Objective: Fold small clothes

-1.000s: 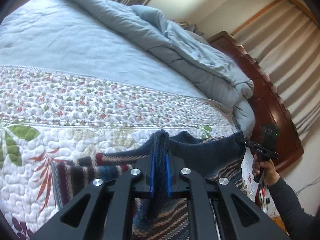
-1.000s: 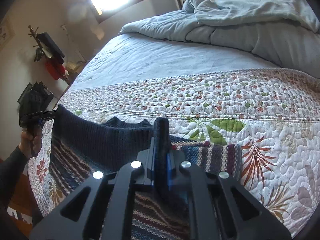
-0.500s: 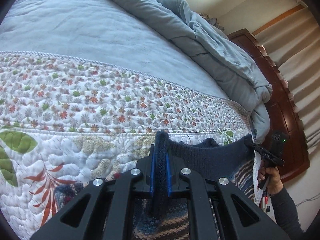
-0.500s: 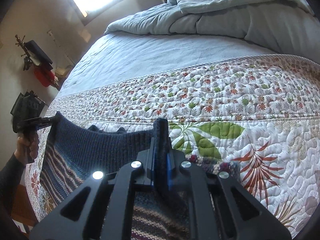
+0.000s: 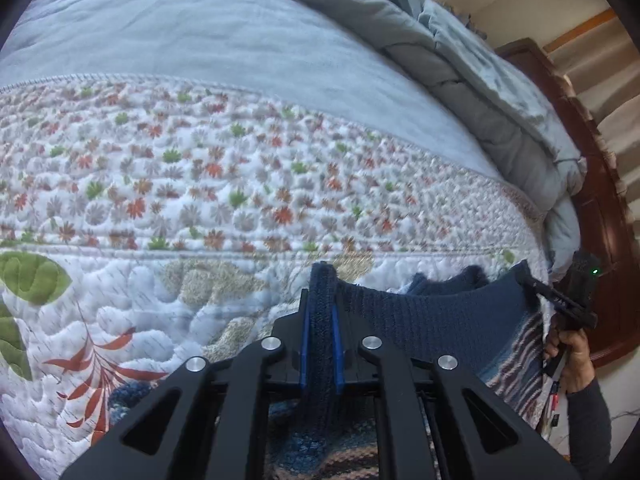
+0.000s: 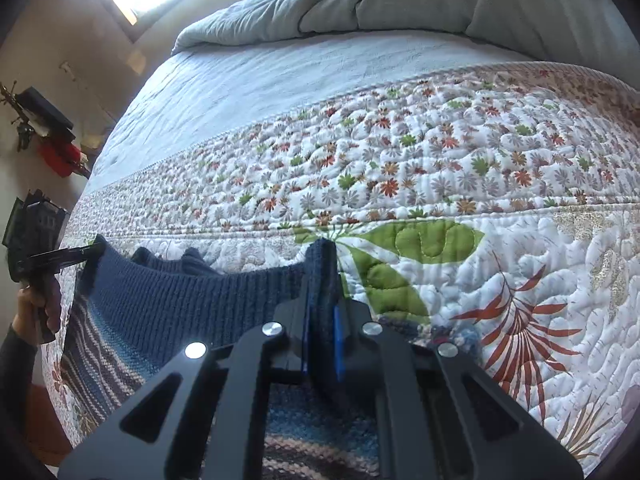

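A small knitted sweater with a navy ribbed hem (image 5: 440,316) and striped body (image 6: 100,356) is stretched between my two grippers above a floral quilt (image 5: 200,200). My left gripper (image 5: 320,344) is shut on one corner of the navy hem. My right gripper (image 6: 322,340) is shut on the other corner. Each gripper shows in the other's view, the right one at the far right of the left wrist view (image 5: 568,304), the left one at the far left of the right wrist view (image 6: 44,248). The sweater's lower part hangs below, hidden by the gripper bodies.
A pale blue sheet (image 5: 200,32) and a bunched grey-blue duvet (image 5: 500,92) lie beyond the quilt. A dark wooden headboard (image 5: 592,184) and curtains are on the right. A wall rack with red and black items (image 6: 44,136) hangs left of the bed.
Both grippers have carried the sweater's hem forward over the quilt toward the blue sheet. The striped part lying on the quilt has dropped out of sight beneath them.
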`<state>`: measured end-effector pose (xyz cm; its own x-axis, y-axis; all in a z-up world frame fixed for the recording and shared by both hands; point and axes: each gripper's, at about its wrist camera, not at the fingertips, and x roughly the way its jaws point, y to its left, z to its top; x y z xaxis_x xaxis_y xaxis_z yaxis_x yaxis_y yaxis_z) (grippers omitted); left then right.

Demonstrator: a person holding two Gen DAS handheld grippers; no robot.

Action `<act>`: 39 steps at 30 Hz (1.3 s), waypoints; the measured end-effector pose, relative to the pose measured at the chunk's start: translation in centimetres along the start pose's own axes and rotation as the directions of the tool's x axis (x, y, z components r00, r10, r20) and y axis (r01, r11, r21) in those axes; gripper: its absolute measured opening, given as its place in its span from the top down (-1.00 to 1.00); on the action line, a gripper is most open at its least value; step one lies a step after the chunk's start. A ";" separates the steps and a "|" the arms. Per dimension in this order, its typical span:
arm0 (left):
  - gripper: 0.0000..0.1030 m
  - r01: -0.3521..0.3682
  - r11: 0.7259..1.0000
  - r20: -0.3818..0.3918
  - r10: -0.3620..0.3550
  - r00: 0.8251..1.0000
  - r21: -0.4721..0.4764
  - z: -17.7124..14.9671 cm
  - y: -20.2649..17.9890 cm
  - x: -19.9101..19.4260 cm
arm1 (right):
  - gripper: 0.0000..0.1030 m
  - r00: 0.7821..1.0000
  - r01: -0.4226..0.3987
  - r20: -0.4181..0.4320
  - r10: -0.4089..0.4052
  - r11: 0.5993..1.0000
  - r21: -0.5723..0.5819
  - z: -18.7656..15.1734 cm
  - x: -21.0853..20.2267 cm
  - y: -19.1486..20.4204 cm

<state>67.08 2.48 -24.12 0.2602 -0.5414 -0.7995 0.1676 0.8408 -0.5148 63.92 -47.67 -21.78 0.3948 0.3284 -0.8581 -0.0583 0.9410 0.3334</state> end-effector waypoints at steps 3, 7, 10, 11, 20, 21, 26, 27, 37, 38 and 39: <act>0.83 0.004 1.000 0.010 -0.004 1.000 -0.005 0.1 0.0 -0.3 | 0.85 1.000 0.003 0.002 -0.003 1.000 0.004 0.0 -0.2 -0.3; 0.79 -0.044 0.999 -0.034 0.043 0.998 -0.009 -1.0 0.7 1.0 | 0.84 1.000 0.016 -0.027 -0.016 1.000 0.005 -0.3 0.6 -0.2; 0.59 -0.067 0.997 -0.034 0.066 0.997 -0.035 -1.5 1.0 1.1 | 0.63 0.999 0.033 -0.037 -0.032 0.999 0.027 -0.5 1.0 -0.4; 0.47 -0.075 0.996 -0.025 0.074 0.997 -0.054 -1.5 1.0 0.6 | 0.41 0.999 0.030 -0.027 -0.029 0.999 0.042 -0.5 0.6 -0.4; -0.36 0.094 0.989 0.159 -0.111 0.981 0.112 -6.0 -5.5 -8.2 | 0.30 0.990 -0.059 0.129 0.064 0.997 -0.041 -3.3 -7.0 2.5; -0.37 0.143 0.984 0.128 -0.157 0.979 0.110 -6.8 -5.7 -7.9 | 0.31 0.991 -0.067 0.114 0.072 0.997 -0.047 -4.0 -6.9 2.7; -0.28 0.100 0.991 -0.049 -0.096 0.994 0.086 -10.3 -4.4 -2.8 | 0.35 0.998 -0.053 0.030 0.053 0.998 0.027 -6.8 -4.0 0.8; -0.15 0.081 0.994 -0.060 -0.076 0.995 0.075 -10.8 -3.6 -2.1 | 0.44 0.998 -0.056 0.011 0.056 0.996 0.063 -7.3 -3.2 -0.2; -0.38 0.160 0.984 0.054 -0.164 0.985 0.074 -12.3 -4.4 -8.4 | 0.47 0.987 -0.093 0.136 0.079 0.991 0.096 -10.8 -11.9 -2.1; -0.38 0.162 0.984 0.053 -0.166 0.985 0.076 -13.1 -4.6 -8.7 | 0.47 0.988 -0.088 0.138 0.074 0.992 0.095 -12.1 -12.8 -2.1; -0.38 0.158 0.984 0.041 -0.162 0.986 0.079 -14.0 -4.6 -8.6 | 0.47 0.987 -0.099 0.137 0.085 0.990 0.100 -12.9 -12.9 -2.1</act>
<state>50.77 3.31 -19.21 0.2683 -0.6697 -0.6924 0.2810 0.7419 -0.6087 47.16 -52.87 -16.42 0.5104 0.3925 -0.7652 -0.0047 0.8910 0.4539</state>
